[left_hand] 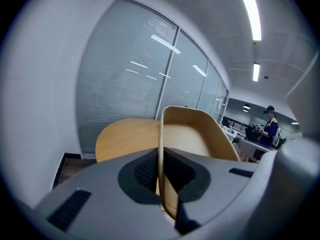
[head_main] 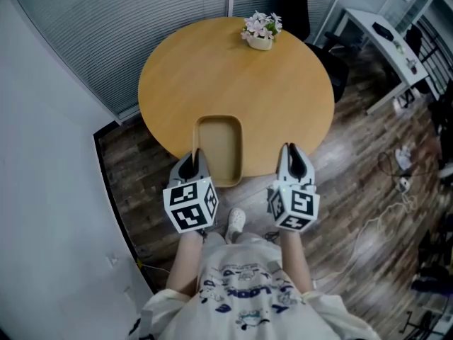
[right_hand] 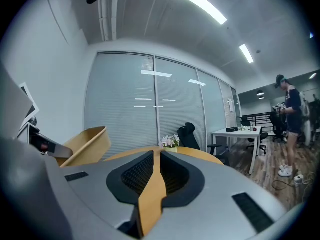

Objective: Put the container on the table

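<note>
Round wooden tabletop [head_main: 233, 76] filling centre of head view. Tan container [head_main: 219, 147] hanging tilted over its near edge. Left gripper [head_main: 192, 158] pinching container's left wall between fingers. Right gripper [head_main: 291, 151] hovering just right of container, fingers pressing nearly together, gripping nothing. Small flower pot [head_main: 260, 31] sitting at far edge.

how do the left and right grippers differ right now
The left gripper has its jaws clamped on the container, gripping the thin wall at its near left corner; the right gripper has its jaws almost together with nothing between them. The left touches the container, while the right stands apart from it, off to its right. Both point forward toward the round table, side by side, and each carries a marker cube.
</note>
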The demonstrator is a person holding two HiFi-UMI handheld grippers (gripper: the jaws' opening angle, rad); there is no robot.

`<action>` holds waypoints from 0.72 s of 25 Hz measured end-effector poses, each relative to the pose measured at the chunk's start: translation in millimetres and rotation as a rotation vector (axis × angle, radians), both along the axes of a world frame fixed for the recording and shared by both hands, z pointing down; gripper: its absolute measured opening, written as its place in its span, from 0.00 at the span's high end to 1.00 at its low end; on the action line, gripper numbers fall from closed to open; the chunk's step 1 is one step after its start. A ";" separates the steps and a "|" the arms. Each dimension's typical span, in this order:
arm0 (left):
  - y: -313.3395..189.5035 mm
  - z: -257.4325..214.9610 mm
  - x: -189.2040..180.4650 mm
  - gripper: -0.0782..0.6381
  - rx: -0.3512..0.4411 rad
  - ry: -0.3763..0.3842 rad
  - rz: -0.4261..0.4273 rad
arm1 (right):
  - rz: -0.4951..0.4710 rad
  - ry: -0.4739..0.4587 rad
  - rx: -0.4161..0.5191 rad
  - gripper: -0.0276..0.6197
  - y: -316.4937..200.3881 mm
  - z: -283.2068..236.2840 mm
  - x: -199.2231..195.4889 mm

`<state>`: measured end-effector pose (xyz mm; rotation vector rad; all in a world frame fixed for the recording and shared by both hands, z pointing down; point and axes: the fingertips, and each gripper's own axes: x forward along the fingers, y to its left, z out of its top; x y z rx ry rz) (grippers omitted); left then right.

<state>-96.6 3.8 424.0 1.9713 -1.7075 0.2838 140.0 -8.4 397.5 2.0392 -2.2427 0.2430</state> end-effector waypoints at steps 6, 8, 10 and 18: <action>-43.2 1.9 14.4 0.88 -0.008 -0.005 -0.033 | -0.033 -0.005 -0.002 0.89 -50.9 0.8 13.2; -51.7 4.2 19.3 0.88 -0.015 -0.005 -0.038 | -0.042 -0.008 -0.003 0.90 -60.7 2.6 16.8; -56.9 6.1 24.5 0.88 -0.024 -0.007 -0.039 | -0.047 -0.014 -0.003 0.90 -67.2 4.3 20.7; -80.3 20.3 37.9 0.88 -0.069 -0.015 -0.024 | -0.040 -0.027 -0.042 0.90 -87.7 21.5 31.2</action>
